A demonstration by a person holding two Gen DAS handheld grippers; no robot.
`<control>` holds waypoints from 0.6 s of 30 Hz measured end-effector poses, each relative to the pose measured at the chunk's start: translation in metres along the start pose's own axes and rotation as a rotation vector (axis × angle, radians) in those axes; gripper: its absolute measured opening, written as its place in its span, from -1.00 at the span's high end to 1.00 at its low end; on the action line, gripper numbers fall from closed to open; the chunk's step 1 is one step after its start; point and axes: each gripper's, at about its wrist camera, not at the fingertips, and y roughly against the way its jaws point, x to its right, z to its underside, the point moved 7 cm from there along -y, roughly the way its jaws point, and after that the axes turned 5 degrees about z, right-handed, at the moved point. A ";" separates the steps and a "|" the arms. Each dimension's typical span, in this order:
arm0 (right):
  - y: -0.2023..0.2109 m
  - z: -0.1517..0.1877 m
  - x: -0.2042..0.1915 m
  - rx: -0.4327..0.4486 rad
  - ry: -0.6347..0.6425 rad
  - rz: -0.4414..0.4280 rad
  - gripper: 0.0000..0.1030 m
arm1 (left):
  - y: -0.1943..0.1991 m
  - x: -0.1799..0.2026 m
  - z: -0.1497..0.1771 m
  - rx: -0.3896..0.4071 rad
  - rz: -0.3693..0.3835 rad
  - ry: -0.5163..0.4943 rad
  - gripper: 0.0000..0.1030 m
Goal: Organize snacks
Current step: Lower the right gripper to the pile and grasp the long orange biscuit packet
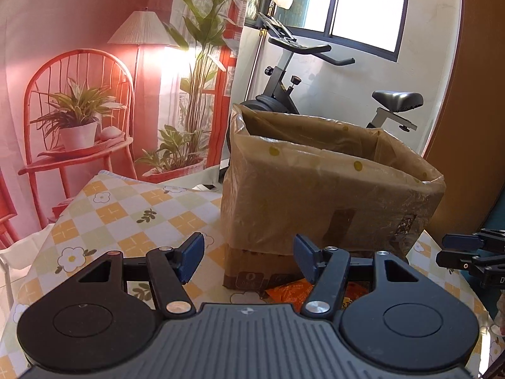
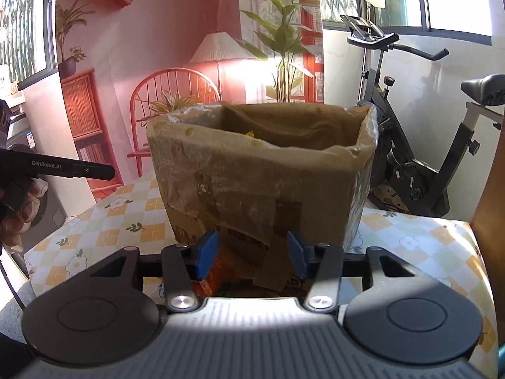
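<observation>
So, progress check on the snack tidying — looks like it's partway, judging by what's lying around. The cardboard box (image 2: 262,189), lined with a plastic bag, stands on the checkered tablecloth (image 1: 126,208), and from the right wrist view I can spot a bit of yellow (image 2: 252,134) poking up inside it, so my guess is at least one packet is already in there. Can't tell how many, the inside is mostly hidden.

What's left: an orange snack packet (image 1: 288,293) is lying on the table right at the foot of the box, just in front of both tools. Some other colourful wrappers seem to be beside it, but they're tucked under the gripper bodies and hard to make out.

The left gripper (image 1: 247,257) has its blue pads spread apart and empty, hovering above the packet. The right gripper (image 2: 251,254) is the same — pads spread wide, nothing between them, with the orange packet showing just behind its left pad.

So I'd say the remaining job is grabbing those loose packets and dropping them in the box.
</observation>
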 end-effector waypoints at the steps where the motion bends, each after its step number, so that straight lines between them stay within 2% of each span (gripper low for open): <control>1: -0.001 0.010 -0.002 -0.020 -0.006 -0.009 -0.01 | -0.002 0.001 0.006 -0.009 0.001 0.005 -0.25; 9: -0.019 0.063 -0.045 -0.179 0.010 -0.070 -0.01 | -0.012 0.008 0.051 -0.083 -0.007 0.006 -0.25; 14: -0.028 0.077 -0.067 -0.222 0.013 -0.111 -0.01 | -0.014 0.004 0.059 -0.102 -0.009 0.031 -0.25; 18: -0.038 0.086 -0.072 -0.266 0.013 -0.083 -0.01 | -0.016 0.006 0.063 -0.111 -0.014 0.037 -0.25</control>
